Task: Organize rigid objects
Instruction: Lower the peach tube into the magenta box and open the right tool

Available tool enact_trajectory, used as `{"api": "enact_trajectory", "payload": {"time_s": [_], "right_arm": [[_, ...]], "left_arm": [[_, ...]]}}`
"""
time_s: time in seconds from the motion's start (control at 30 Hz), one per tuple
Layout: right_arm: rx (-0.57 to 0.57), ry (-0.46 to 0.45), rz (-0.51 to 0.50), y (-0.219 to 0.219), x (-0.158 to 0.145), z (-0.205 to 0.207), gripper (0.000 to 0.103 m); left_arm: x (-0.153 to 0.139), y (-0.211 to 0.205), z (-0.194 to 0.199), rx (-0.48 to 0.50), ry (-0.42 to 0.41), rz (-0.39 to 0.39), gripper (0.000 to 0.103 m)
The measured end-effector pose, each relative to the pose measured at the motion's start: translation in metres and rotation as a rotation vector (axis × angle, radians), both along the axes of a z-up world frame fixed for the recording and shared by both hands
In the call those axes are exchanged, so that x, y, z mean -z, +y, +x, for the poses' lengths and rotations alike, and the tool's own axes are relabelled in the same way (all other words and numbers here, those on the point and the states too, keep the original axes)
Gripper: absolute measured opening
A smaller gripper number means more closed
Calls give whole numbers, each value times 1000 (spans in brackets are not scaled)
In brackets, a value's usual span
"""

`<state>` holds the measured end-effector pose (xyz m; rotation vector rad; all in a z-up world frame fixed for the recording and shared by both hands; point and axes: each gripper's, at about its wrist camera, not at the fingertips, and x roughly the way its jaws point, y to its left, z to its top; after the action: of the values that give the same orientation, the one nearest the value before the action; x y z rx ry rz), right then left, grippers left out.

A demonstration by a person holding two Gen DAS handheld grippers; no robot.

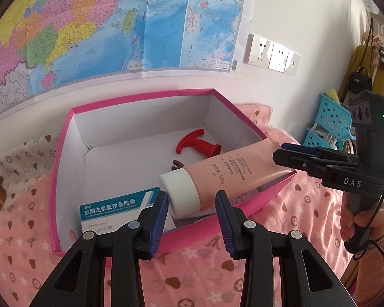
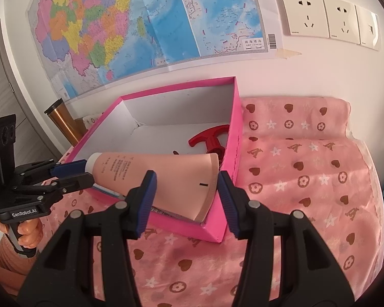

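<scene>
A pink tube [image 1: 225,174] with a white cap [image 1: 180,192] lies slanted in the pink box [image 1: 64,158], its flat end resting on the box's right rim. My left gripper [image 1: 190,215] is open, its pads on either side of the cap. My right gripper [image 2: 185,197] is open around the tube's flat end [image 2: 181,181]; the left wrist view shows it at the right [image 1: 289,153]. A red T-shaped handle [image 1: 197,144] and a blue-and-white medicine carton [image 1: 120,209] lie inside the box.
The box sits on a pink patterned cloth [image 2: 307,179]. A wall map [image 1: 115,25] and sockets [image 2: 327,20] are behind. A blue perforated basket [image 1: 330,125] stands at the right, a copper cylinder [image 2: 64,122] at the left.
</scene>
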<state>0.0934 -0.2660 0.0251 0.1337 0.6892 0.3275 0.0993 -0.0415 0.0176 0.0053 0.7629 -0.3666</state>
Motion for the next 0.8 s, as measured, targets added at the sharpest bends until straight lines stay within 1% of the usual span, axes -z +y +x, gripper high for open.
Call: {"api": "enact_trajectory", "payload": {"time_s": [0.23,0.47,0.63,0.8], "right_arm": [[3,0,-35,5,-1,3,52],[8,-7,-105,14,-2,3,54],[9,-7,-123,16,-2,4,54],[11,-14,-170,23,-2,4,55]], "left_arm": [[3,2,6,-4,18,-3,38],[7,2,11,-10,34,-1,38],[9,3,13,-11,44,-2,38],[12,3,18,-14,55,2,38]]}}
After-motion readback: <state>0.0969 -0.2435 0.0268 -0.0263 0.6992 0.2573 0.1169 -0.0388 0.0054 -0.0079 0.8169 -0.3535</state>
